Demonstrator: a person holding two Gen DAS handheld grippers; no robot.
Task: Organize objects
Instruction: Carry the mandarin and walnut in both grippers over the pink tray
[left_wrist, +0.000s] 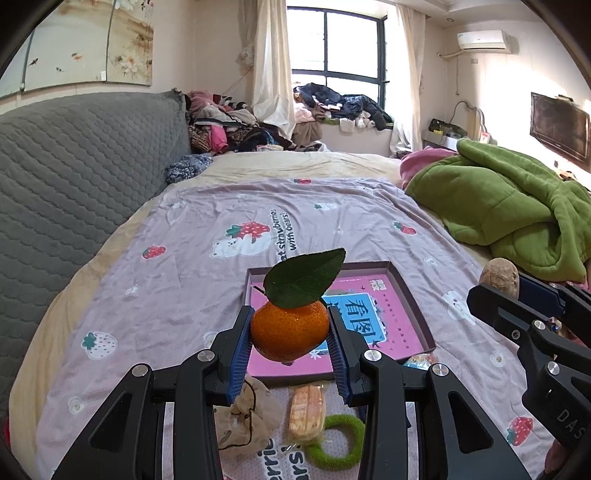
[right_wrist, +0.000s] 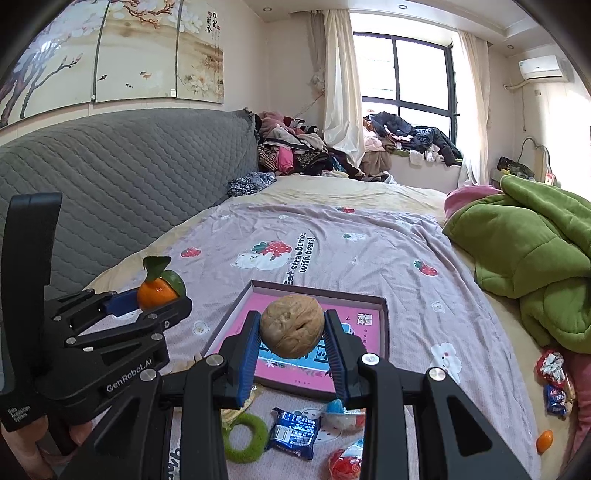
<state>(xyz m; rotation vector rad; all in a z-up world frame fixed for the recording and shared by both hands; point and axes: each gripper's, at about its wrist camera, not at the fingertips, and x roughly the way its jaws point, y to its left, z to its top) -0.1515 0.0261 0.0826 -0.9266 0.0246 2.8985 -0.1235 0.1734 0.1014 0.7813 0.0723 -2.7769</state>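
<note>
My left gripper (left_wrist: 291, 330) is shut on an orange tangerine (left_wrist: 290, 332) with a green leaf, held above the near edge of a shallow pink box lid (left_wrist: 402, 295) on the bedspread. My right gripper (right_wrist: 291, 334) is shut on a brown walnut (right_wrist: 291, 326), also above the lid (right_wrist: 369, 332). Each gripper shows in the other's view: the right one with the walnut (left_wrist: 498, 275) at the right edge, the left one with the tangerine (right_wrist: 157, 291) at the left.
On the bedspread near me lie a green ring (left_wrist: 338, 439), a wrapped biscuit (left_wrist: 306, 411), a beige pouch (left_wrist: 245, 417), a blue snack packet (right_wrist: 293, 432) and small sweets (right_wrist: 345, 461). A green blanket (left_wrist: 509, 206) is heaped at right, a grey headboard (left_wrist: 74, 177) at left.
</note>
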